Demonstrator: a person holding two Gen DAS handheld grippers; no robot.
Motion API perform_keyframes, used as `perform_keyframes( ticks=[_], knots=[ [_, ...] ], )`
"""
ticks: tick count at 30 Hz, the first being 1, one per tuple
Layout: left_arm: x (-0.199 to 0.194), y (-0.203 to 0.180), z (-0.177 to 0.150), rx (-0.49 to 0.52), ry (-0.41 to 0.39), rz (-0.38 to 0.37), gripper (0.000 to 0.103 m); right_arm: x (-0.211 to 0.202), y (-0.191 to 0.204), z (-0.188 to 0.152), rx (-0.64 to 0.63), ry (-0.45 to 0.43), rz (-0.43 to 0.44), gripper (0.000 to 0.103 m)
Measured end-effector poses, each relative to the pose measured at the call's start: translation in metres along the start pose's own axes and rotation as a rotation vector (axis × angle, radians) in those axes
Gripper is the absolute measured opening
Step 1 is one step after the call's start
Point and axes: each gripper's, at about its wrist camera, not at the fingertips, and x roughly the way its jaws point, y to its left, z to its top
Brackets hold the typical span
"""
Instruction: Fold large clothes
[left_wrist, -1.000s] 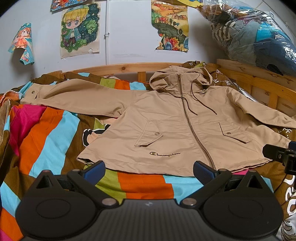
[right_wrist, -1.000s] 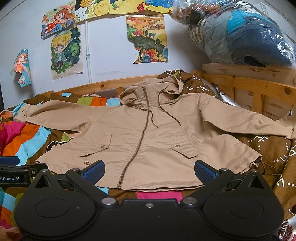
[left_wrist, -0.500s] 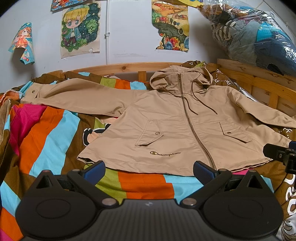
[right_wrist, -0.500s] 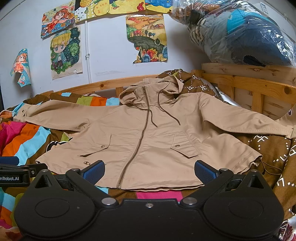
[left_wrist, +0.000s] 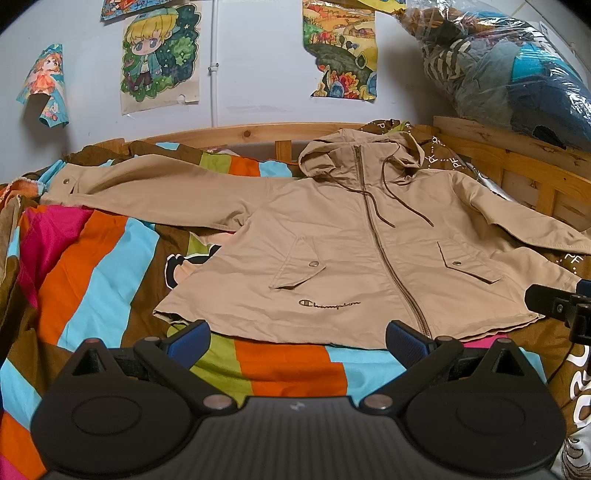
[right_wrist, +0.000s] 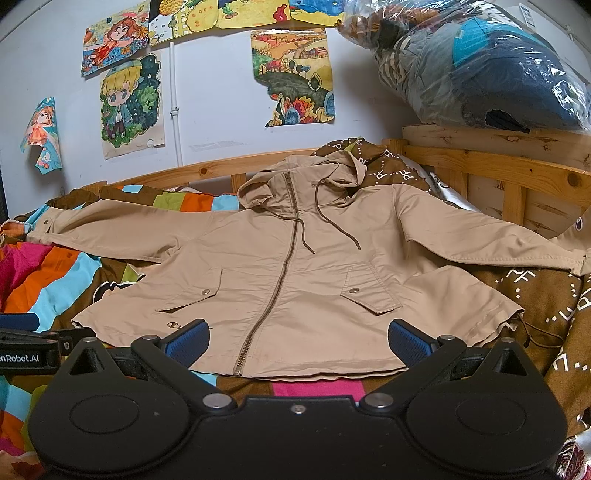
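Jacket (left_wrist: 354, 254) lay spread front-up on a striped blanket (left_wrist: 110, 266) across the bed, zipped shut, hood (left_wrist: 354, 155) toward the wooden rail (left_wrist: 236, 133) by the wall, both sleeves stretched out to the sides. One sleeve (left_wrist: 147, 188) ran off toward the left over the bright stripes; the other sleeve (right_wrist: 491, 236) reached right over a brown patterned blanket (right_wrist: 546, 302). Two flap pockets with snaps sat either side of the zipper (left_wrist: 384, 243), and drawstrings trailed down from the hood. Left gripper (left_wrist: 295, 339) hovered just short of the hem, blue pads (left_wrist: 186, 338) wide apart, nothing between them, over the striped blanket near the hem's left half. Right gripper (right_wrist: 297, 341) sat likewise spread wide and empty, low over the hem near the zipper's bottom end; in its view the pads overlapped the lower edge of the cloth, but contact could not be made out. Each gripper showed at the edge of the other's view, well apart. Drawings (right_wrist: 129, 107) were taped to the white wall, and a clear plastic bag of bundled clothes (right_wrist: 472, 62) rested on the wooden frame at the right.
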Motion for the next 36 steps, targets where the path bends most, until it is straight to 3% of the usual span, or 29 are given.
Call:
perform_keyframes(
  ticks=[11, 23, 29, 36],
  knots=[
    [0.002, 0.0, -0.006, -0.003, 0.01, 0.0, 0.102, -0.002, 0.001, 0.002, 0.001, 0.001, 0.0, 0.102],
    [0.032, 0.0, -0.003, 0.003, 0.171, 0.025, 0.102, 0.003, -0.001, -0.003, 0.033, 0.038, -0.03, 0.102],
    [0.047, -0.01, 0.027, 0.057, 0.221, 0.002, 0.102, -0.005, -0.01, 0.005, 0.077, -0.024, -0.085, 0.102],
    [0.067, -0.043, 0.082, 0.259, 0.227, -0.043, 0.102, -0.013, -0.055, 0.027, 0.289, -0.079, -0.136, 0.102]
  ],
)
